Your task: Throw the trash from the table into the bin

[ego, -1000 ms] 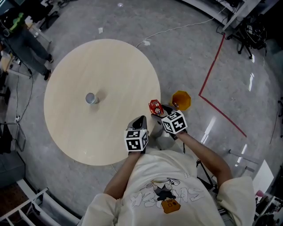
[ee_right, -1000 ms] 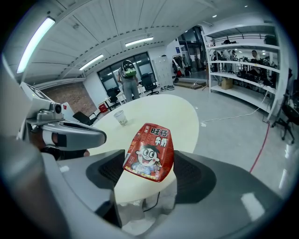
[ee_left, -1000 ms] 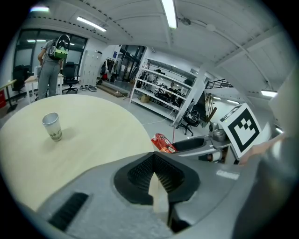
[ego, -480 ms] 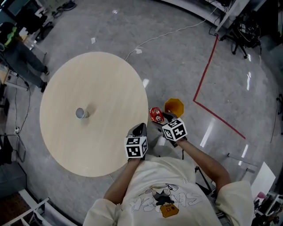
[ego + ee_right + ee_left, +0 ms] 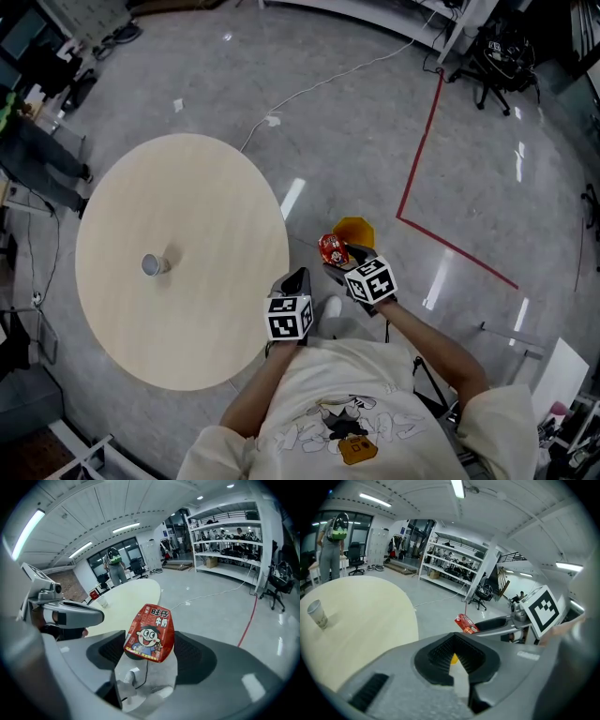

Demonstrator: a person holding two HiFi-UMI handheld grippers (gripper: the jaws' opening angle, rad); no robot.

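My right gripper [image 5: 337,257] is shut on a red snack packet [image 5: 330,248] and holds it in the air at the near rim of the yellow bin [image 5: 356,231] on the floor. In the right gripper view the packet [image 5: 150,632] stands upright between the two pads. My left gripper [image 5: 298,276] is shut and empty, just off the round table's [image 5: 187,216] right edge. A paper cup [image 5: 153,264] stands on the table at the left. From the left gripper view I see the cup [image 5: 316,613] and the packet [image 5: 466,624].
Red tape [image 5: 422,159] marks the grey floor behind the bin, and a white cable [image 5: 319,80] runs across it. A person [image 5: 115,566] stands beyond the table. Office chairs and shelving line the far side of the room.
Both grippers have moved away from the table toward the bin, and the packet now sits against the bin's near rim. The table and cup have slid left in the head view.
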